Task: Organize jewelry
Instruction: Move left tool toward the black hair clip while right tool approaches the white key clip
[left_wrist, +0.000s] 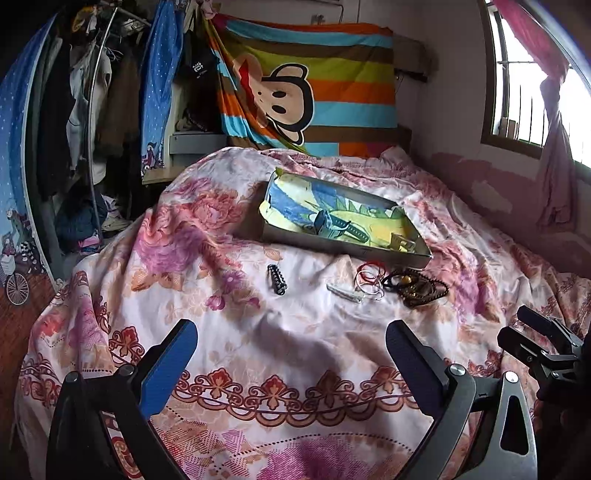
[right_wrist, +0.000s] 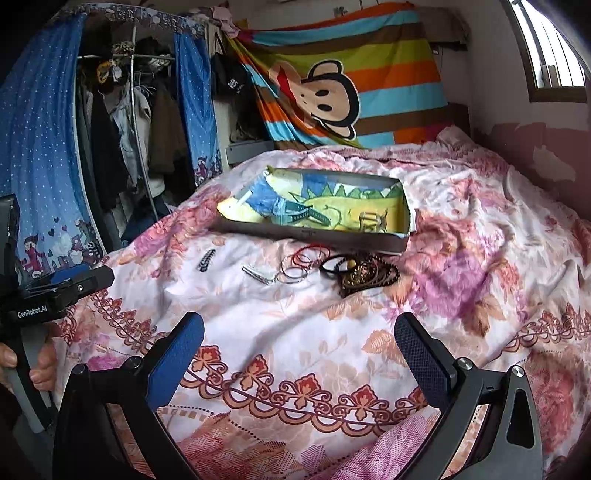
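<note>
Bedroom, floral quilt (left_wrist: 229, 332) on the bed carries everything. Shallow box (left_wrist: 343, 251) lies mid-bed, lined with a cartoon print; a blue-green watch (left_wrist: 328, 223) and a small gold-coloured piece (right_wrist: 371, 220), hard to make out, sit inside. Just in front of the box: black beaded bracelet (left_wrist: 277, 279), pale silver clip-like item (left_wrist: 345, 293), red and silver bangles (left_wrist: 369, 282), and a dark tangle of bead strands (left_wrist: 415, 290), individual pieces indistinguishable. Left hand-held gripper (left_wrist: 291, 350) spread wide, nothing between fingers, hovering near the quilt's near edge. Right hand-held gripper (right_wrist: 299, 345) likewise wide and empty. Both gripper bodies cut off by frame bottom.
</note>
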